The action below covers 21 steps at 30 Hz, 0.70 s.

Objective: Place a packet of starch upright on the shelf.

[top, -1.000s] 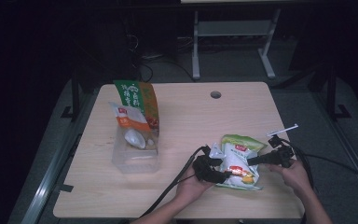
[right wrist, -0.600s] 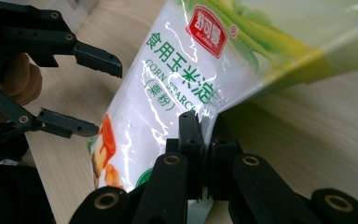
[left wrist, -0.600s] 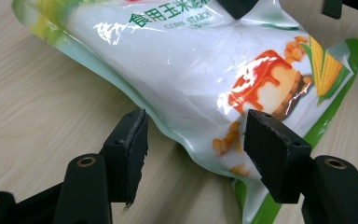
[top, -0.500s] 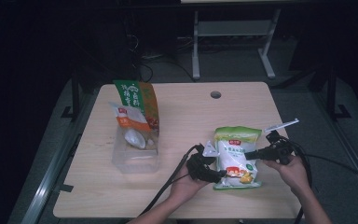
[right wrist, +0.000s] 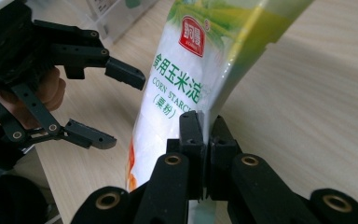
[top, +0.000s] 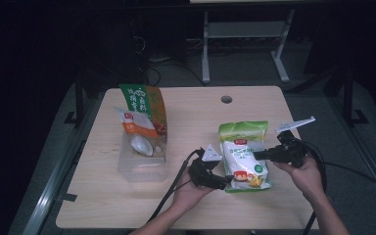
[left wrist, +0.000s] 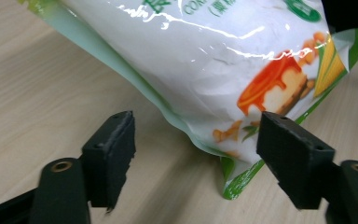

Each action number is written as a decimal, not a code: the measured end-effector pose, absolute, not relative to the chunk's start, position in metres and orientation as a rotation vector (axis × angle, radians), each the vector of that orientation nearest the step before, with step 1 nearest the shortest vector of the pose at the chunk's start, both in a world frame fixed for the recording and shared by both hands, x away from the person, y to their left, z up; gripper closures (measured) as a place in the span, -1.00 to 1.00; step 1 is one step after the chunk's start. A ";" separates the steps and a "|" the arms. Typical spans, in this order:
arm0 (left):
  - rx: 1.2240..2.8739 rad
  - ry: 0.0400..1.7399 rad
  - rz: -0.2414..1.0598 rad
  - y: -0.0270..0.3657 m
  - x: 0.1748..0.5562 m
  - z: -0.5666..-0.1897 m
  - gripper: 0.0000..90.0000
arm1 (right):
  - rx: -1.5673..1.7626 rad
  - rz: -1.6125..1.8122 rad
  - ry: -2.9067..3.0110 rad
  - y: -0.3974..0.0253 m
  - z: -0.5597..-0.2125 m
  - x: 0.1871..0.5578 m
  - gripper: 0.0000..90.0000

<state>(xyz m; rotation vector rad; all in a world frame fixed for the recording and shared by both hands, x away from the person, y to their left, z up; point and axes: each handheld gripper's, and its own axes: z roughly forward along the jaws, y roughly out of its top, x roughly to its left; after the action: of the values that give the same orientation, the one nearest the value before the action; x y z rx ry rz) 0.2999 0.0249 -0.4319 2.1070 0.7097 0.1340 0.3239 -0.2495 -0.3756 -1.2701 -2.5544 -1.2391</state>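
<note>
Between hand-held grippers, corn starch bag point(top: 244, 155), long axis seemingly table-depthwise, green top away.

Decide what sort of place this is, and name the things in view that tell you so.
Probably a lab or workshop set up for recording, not a kitchen: a bare wooden desk with a cable hole, a dark room behind with a metal stand, and cabled hand-held tools around a corn starch bag.

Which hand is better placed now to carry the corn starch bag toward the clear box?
The right. The right claw is shut on the side edge of the corn starch bag. The left claw is open beside the bag's bottom corner, holding nothing. The clear box stands to the left.
</note>
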 end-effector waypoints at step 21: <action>1.989 0.707 -0.001 0.028 0.316 -0.423 0.15 | -1.140 -1.354 -2.618 -0.239 -0.370 0.316 0.94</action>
<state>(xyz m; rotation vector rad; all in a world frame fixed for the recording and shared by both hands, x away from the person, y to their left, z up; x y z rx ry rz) 0.3164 0.0281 -0.4226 1.9887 0.7071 -0.0012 0.3158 -0.2390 -0.3704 -1.1398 -2.6178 -1.3541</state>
